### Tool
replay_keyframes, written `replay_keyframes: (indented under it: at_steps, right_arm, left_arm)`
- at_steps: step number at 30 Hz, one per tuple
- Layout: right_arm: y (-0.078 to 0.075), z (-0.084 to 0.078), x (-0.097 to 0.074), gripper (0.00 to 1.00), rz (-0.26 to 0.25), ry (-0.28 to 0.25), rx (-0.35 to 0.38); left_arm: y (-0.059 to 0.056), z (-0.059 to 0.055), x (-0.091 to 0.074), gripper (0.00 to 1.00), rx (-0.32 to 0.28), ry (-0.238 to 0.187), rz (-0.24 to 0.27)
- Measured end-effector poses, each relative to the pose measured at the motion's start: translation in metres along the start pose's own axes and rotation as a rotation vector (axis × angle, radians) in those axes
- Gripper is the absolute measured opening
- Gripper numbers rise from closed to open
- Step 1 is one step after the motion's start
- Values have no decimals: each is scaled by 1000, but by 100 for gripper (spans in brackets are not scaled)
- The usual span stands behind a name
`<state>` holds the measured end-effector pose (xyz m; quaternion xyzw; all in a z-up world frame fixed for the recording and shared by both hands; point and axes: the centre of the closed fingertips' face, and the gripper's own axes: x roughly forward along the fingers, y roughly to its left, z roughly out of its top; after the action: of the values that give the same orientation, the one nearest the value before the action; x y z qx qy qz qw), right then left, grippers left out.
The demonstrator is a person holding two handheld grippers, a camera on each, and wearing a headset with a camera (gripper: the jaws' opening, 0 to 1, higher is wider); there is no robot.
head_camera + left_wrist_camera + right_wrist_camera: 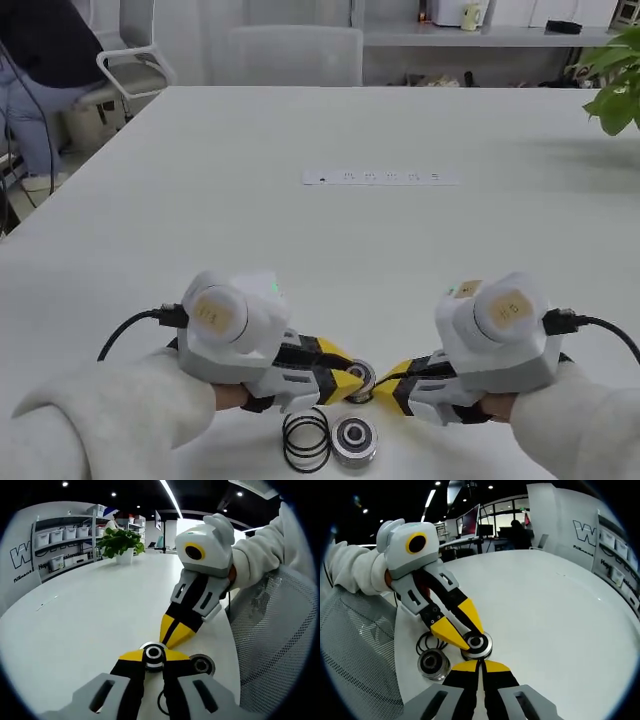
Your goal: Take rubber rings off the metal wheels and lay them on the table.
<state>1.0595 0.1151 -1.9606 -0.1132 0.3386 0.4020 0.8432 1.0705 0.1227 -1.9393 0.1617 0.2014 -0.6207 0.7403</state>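
Observation:
A metal wheel (361, 376) (153, 656) (477, 643) sits between the yellow jaws of my left gripper (357, 379) (153, 658), which is shut on it just above the table. My right gripper (384, 378) (480, 663) faces it from the other side with its jaws shut. Its tips reach the wheel's rim, and I cannot tell if they pinch a rubber ring. A second metal wheel (353, 440) (201, 664) (433, 663) lies flat on the table near the front edge. Loose black rubber rings (305, 440) (427, 642) lie overlapping beside it.
The white table (320, 260) stretches far ahead, with a white socket strip (380, 178) at its middle. A green plant (615, 90) stands at the right edge. Chairs (295, 55) and a seated person (35, 70) are beyond the far side.

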Motion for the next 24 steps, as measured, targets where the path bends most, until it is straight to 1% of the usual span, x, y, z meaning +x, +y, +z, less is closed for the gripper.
replay_keyframes:
  at_steps: [3, 4, 10, 11, 15, 22, 24]
  right_arm:
    - [-1, 0, 0, 0, 1, -2, 38]
    - [-2, 0, -1, 0, 3, -5, 68]
    - [-5, -1, -4, 0, 7, -16, 189]
    - [-7, 1, -4, 0, 7, -25, 203]
    - [-8, 1, -5, 0, 9, -33, 250]
    - [-11, 5, -8, 0, 8, -56, 298]
    - [-10, 11, -9, 0, 15, -87, 334]
  left_arm:
    - [0, 0, 0, 8, 2, 1, 1]
    - [0, 0, 0, 8, 3, 1, 1]
    - [-1, 0, 0, 8, 6, 3, 2]
    - [0, 0, 0, 8, 6, 3, 2]
    - [0, 0, 0, 9, 6, 4, 3]
    - [0, 0, 1, 8, 7, 5, 8]
    - [1, 0, 1, 8, 9, 5, 9]
